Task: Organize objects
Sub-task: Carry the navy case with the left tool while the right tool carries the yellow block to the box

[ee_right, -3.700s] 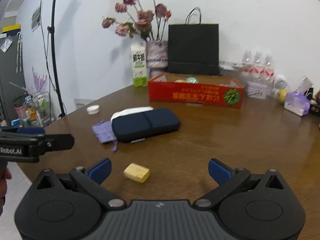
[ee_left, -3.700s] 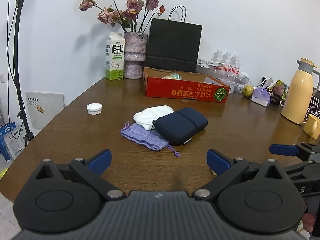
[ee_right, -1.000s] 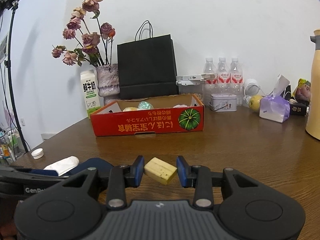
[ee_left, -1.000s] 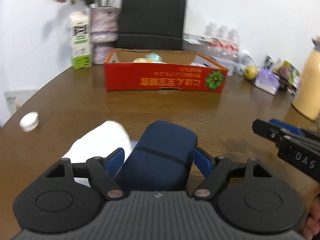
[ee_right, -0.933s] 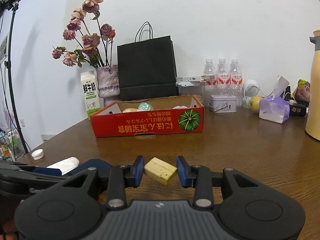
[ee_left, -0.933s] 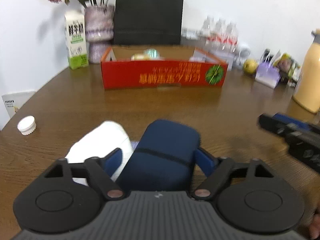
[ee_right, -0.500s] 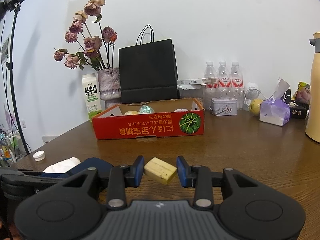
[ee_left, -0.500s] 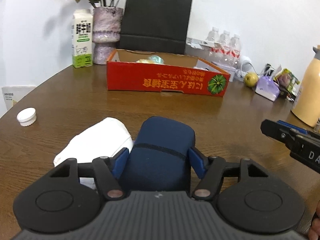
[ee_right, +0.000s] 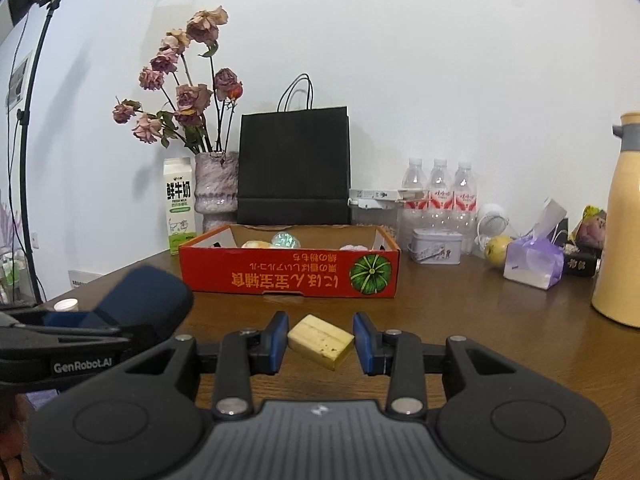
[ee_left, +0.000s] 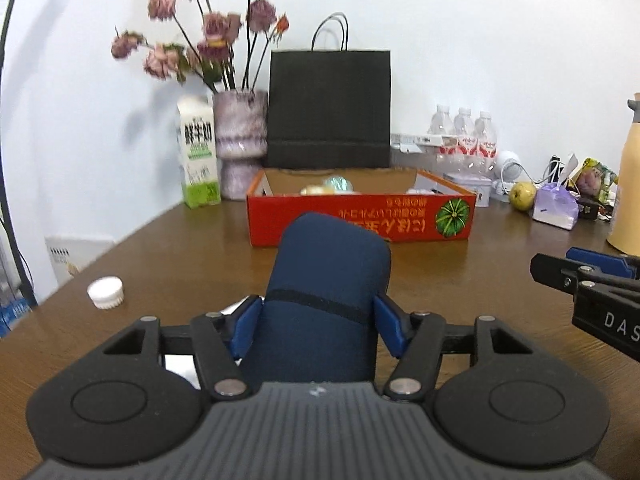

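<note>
My left gripper (ee_left: 316, 326) is shut on a navy blue pouch (ee_left: 324, 292) and holds it lifted above the brown table, its far end pointing at the red cardboard box (ee_left: 360, 216). The pouch also shows at the left of the right wrist view (ee_right: 144, 300). My right gripper (ee_right: 320, 342) is shut on a small yellow block (ee_right: 320, 340), held above the table in front of the red box (ee_right: 288, 276). The box holds a few small items.
Behind the box stand a black paper bag (ee_left: 330, 110), a vase of dried roses (ee_left: 240, 140) and a milk carton (ee_left: 198, 160). A white cap (ee_left: 105, 291) lies at the left. Water bottles (ee_right: 436, 192), a tin (ee_right: 436, 246) and a yellow thermos (ee_right: 620, 224) stand at the right.
My left gripper has lifted the navy pouch off the table, away from the white cloth, and tilted up toward the box. My right gripper has kept hold of the yellow block.
</note>
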Motion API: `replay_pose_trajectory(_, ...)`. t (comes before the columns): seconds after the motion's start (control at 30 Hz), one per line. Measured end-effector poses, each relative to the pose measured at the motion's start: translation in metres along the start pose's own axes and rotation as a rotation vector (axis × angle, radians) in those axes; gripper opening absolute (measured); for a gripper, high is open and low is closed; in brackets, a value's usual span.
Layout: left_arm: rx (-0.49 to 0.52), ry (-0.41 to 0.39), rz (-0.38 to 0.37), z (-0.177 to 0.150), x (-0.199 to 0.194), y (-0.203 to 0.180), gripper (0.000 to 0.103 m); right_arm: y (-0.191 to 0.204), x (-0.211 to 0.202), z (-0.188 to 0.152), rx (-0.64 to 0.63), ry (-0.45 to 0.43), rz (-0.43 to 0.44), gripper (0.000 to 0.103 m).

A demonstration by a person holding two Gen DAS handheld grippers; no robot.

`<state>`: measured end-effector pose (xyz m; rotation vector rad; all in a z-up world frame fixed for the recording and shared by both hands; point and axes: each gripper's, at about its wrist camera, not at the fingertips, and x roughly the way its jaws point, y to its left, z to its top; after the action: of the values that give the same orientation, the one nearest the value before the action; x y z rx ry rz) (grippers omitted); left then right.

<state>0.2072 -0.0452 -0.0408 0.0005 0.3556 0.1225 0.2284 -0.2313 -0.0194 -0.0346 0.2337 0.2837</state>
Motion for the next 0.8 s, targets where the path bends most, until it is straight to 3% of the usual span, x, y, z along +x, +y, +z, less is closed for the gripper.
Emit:
replay_pose_trajectory(0.33, 0.007, -0.003, 0.044, 0.001, 0.000, -0.002, 0.059, 0.008, -0.003, 0.000, -0.043, -0.016, -0.028, 0.034)
replay_pose_trajectory(0.8, -0.033, 0.013, 0.018, 0.003, -0.001, 0.006, 0.058, 0.014, -0.003, 0.000, -0.079, -0.018, -0.012, 0.034)
